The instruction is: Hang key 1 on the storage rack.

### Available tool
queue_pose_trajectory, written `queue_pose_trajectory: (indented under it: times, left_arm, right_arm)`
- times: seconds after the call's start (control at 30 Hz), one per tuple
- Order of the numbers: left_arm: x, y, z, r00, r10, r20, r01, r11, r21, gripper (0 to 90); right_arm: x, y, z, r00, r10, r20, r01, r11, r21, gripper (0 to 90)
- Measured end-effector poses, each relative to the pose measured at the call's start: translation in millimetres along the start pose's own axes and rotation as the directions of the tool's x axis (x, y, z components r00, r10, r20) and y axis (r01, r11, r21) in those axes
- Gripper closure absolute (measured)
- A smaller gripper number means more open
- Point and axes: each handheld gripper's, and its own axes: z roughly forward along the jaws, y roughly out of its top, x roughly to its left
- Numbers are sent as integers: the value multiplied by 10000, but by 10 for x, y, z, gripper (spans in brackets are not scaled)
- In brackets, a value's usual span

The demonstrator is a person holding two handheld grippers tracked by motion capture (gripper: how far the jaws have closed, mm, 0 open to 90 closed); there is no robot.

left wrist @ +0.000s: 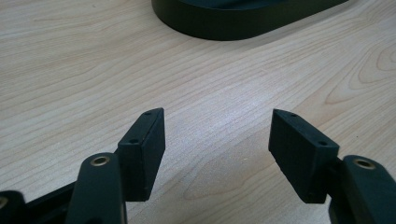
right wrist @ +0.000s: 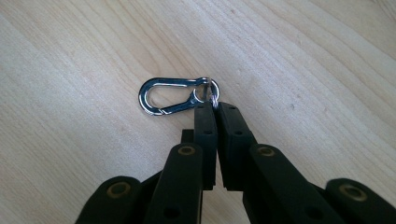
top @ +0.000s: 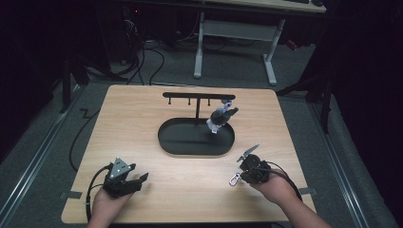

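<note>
At the lower right of the high view, the right gripper point(top: 248, 167) is pinching a small silver carabiner clip point(right wrist: 173, 95). In the right gripper view its jaws are standing pressed almost together on the little split ring point(right wrist: 212, 93) at the clip's end, so the snap hook itself is sticking out free beyond the tips, lying just over the pale wooden surface point(top: 142, 114). Holding it by the ring is probably leaving the hook's gate clear, which would suit hanging it on something.

At the lower left of the high view, the left gripper point(top: 124, 178) is resting low on the surface. In the left gripper view its jaws are standing wide apart with nothing between them, only bare wood grain, and the dark rim of the oval tray point(left wrist: 243, 28) is crossing the top of that frame.

In the middle of the high view the oval tray is carrying a black T-shaped rack point(top: 197, 97) with small pegs under its crossbar. A grey keychain figure point(top: 219, 118) is hanging from the peg at the right end, tilted over the tray. The other pegs are looking bare.

Open wood is lying all round the tray, broadest along the near edge between the two hands. The right hand point(top: 275, 187) is sitting close to the surface's lower right edge.
</note>
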Motion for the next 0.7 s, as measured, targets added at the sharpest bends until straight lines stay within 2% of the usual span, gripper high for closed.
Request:
queue_pose_trajectory:
  times: [0.3, 0.5, 0.7]
  left_arm:
    - [3, -2, 3, 10000, -7, 52, 7, 10000, 37, 368]
    - [-1, -4, 13, 10000, -5, 66, 4, 10000, 94, 368]
    - [-5, -6, 13, 10000, -6, 71, 5, 9999, 105, 368]
  right_arm:
    - [-19, -23, 69, 9999, 92, -79, -91, 9999, 101, 837]
    - [-31, -67, 93, 9990, 285, -337, -289, 9995, -88, 836]
    - [-12, -69, 104, 9994, 75, -335, -81, 9998, -170, 887]
